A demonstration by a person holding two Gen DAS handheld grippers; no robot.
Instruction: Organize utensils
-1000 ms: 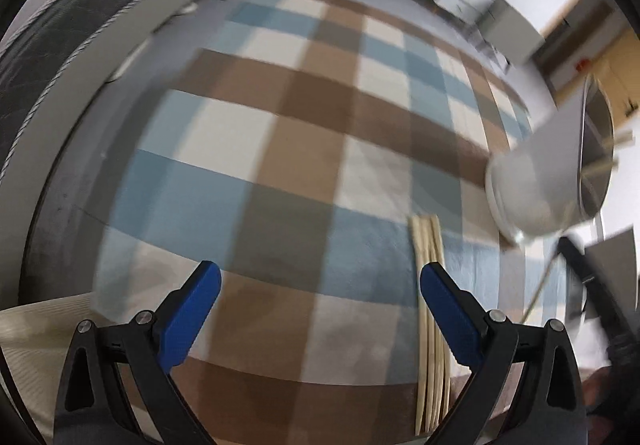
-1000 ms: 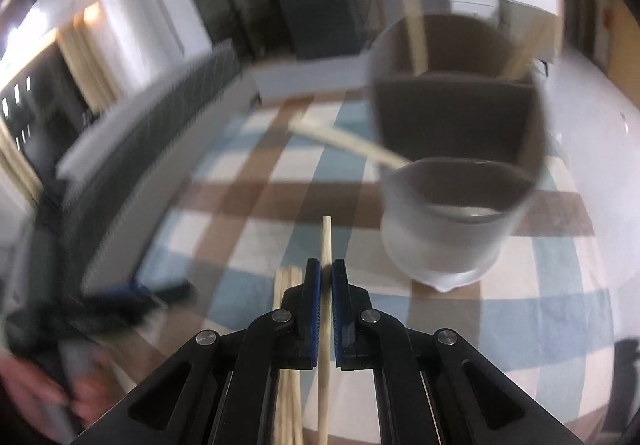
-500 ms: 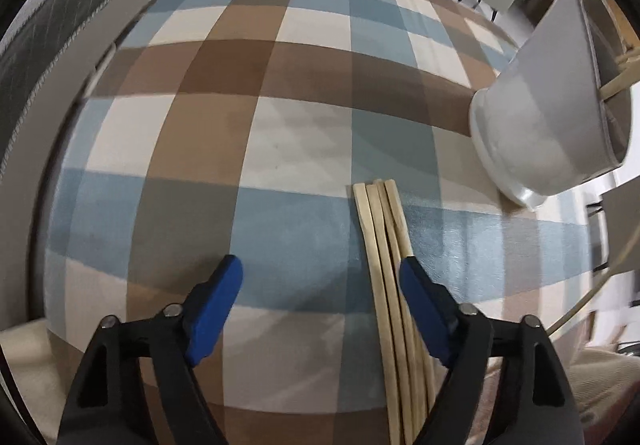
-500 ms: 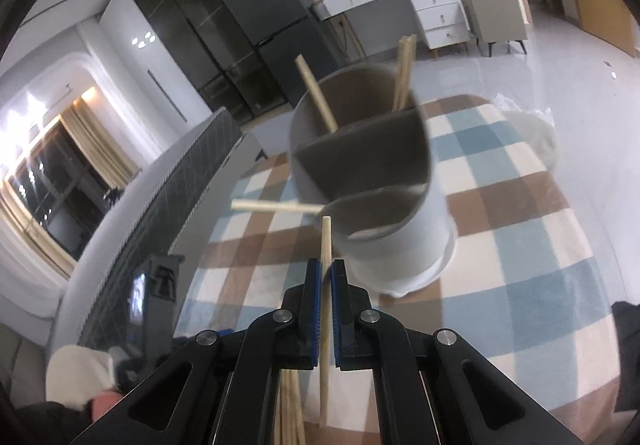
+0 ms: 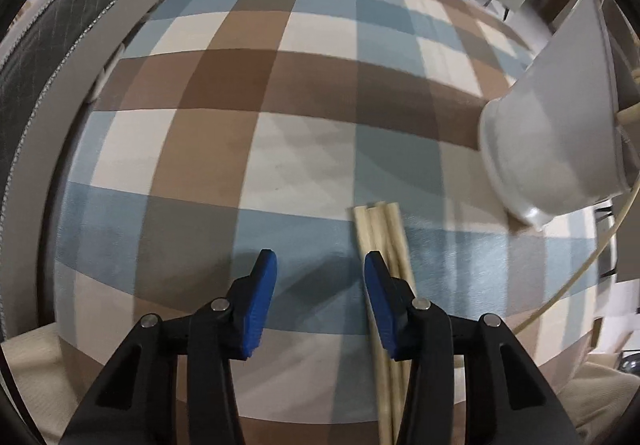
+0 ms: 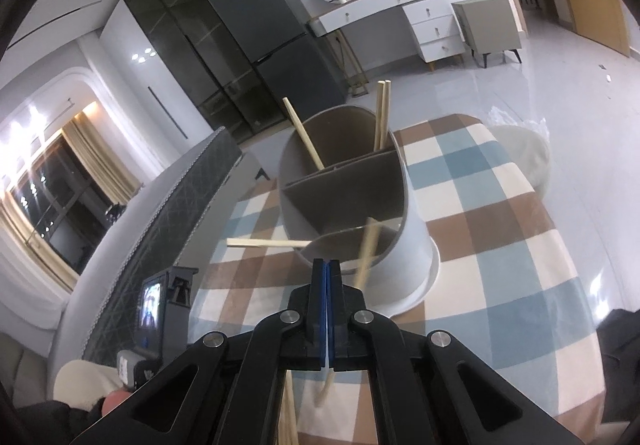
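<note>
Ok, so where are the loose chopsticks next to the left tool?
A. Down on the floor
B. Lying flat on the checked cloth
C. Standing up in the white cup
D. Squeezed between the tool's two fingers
B: the bundle of chopsticks lies flat on the checked cloth, just beside the open left tool, not between its fingers.

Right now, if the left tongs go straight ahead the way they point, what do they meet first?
Likely the plaid cloth. The left tongs stand open; the chopstick bundle lies just right of their line, by the right finger, and the gray holder farther right. Depth is unclear.
</note>
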